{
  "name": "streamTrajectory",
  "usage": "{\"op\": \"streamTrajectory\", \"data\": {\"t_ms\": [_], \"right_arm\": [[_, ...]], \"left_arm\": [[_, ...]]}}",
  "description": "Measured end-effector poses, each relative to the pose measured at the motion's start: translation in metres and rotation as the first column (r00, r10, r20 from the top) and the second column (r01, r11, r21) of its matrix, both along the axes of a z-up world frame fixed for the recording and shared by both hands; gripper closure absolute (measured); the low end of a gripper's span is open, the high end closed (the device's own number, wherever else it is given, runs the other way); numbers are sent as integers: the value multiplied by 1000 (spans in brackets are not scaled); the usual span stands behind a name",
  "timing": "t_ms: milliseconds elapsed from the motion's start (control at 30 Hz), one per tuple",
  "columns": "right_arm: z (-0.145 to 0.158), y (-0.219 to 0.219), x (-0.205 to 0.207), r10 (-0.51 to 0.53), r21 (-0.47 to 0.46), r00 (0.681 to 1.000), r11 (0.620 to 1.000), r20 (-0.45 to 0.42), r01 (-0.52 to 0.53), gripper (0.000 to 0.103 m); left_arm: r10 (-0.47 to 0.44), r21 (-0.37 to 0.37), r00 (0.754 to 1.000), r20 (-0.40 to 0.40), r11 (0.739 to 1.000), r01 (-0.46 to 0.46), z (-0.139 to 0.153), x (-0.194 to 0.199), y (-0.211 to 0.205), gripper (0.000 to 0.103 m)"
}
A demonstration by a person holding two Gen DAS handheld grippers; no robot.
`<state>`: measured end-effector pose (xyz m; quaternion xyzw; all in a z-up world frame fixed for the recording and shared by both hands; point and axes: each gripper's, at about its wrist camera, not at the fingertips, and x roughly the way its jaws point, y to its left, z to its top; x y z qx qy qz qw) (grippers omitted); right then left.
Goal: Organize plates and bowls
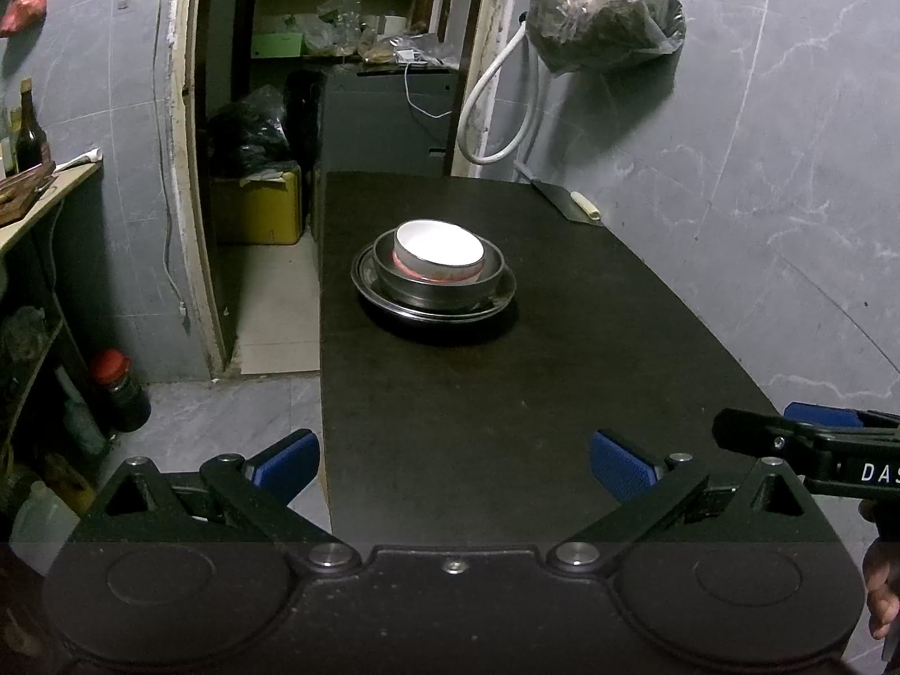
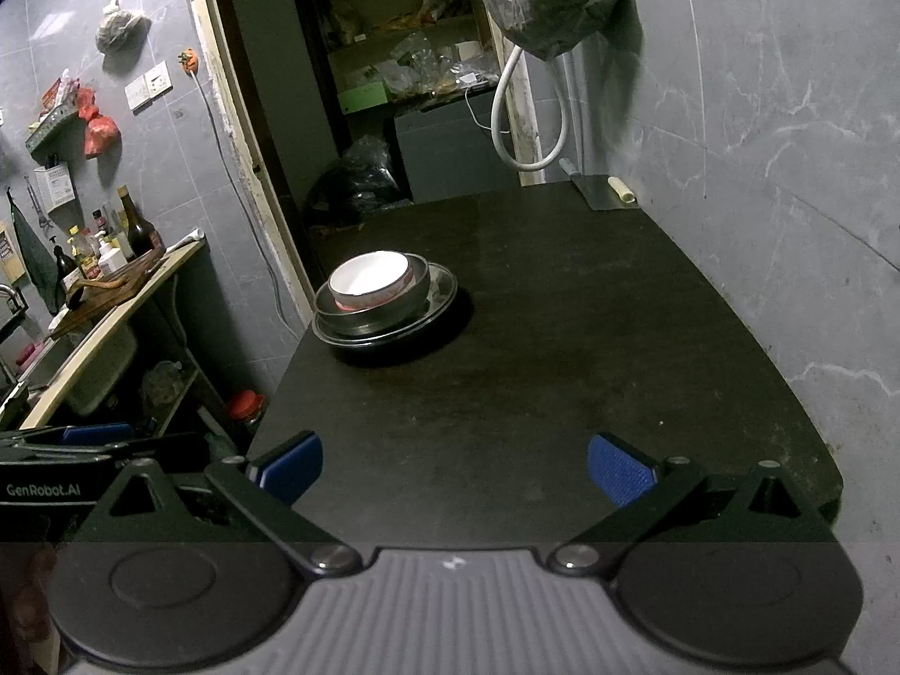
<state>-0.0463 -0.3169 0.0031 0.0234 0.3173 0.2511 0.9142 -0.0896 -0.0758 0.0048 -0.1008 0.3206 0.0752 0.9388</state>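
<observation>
- A dark table [image 1: 506, 394] runs away from both cameras, its right edge against a grey marbled wall [image 1: 759, 197]
- Near the middle of the table stands one nested stack: a white bowl [image 1: 439, 244] with a reddish band low on its outside sits inside a steel bowl [image 1: 388, 273], and that sits on a wide steel plate [image 1: 500, 295]
- From the right wrist view the same stack lies towards the table's left edge: white bowl [image 2: 368, 275], steel bowl [image 2: 419, 287], steel plate [image 2: 441, 287]
- The left gripper [image 1: 454, 464] hovers over the near end of the table, well apart from the stack; its blue-padded jaws are spread wide and hold nothing
- The right gripper [image 2: 454, 467] hovers beside it, also at the near end, jaws spread wide and empty
- A cleaver [image 1: 562, 199] with a pale handle lies flat at the far right corner of the table
- A clear plastic bag [image 1: 604, 5] of dark contents hangs on the wall above that corner, with a white hose [image 1: 489, 107] looped below it
- Left of the table, an open doorway [image 1: 337, 84] shows cluttered shelves
</observation>
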Motion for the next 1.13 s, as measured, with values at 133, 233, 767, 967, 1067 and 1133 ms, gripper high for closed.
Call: {"op": "streamTrajectory", "data": {"t_ms": [133,233,767,967,1067,1133], "right_arm": [[0,0,0,0,0,1000,1000,0,0,0],[0,0,0,0,0,1000,1000,1,0,0],[0,-2,-1,6,4,1000,1000,2,-6,0],[0,-2,-1,6,4,1000,1000,1,-6,0],[0,-2,-1,5,5,1000,1000,1,-5,0],[0,-4,-3,4,6,1000,1000,0,-4,0]], "left_arm": [[-1,0,1000,-1,1000,1,0,0,-1,1],[0,0,1000,-1,1000,0,0,0,-1,1],[14,28,1000,4,1000,-14,2,-6,-5,1],[27,36,1000,12,999,-27,4,-8,-8,1],[25,42,1000,8,999,-25,5,-9,-10,1],[23,44,1000,4,999,-23,5,-6,-11,1]]}}
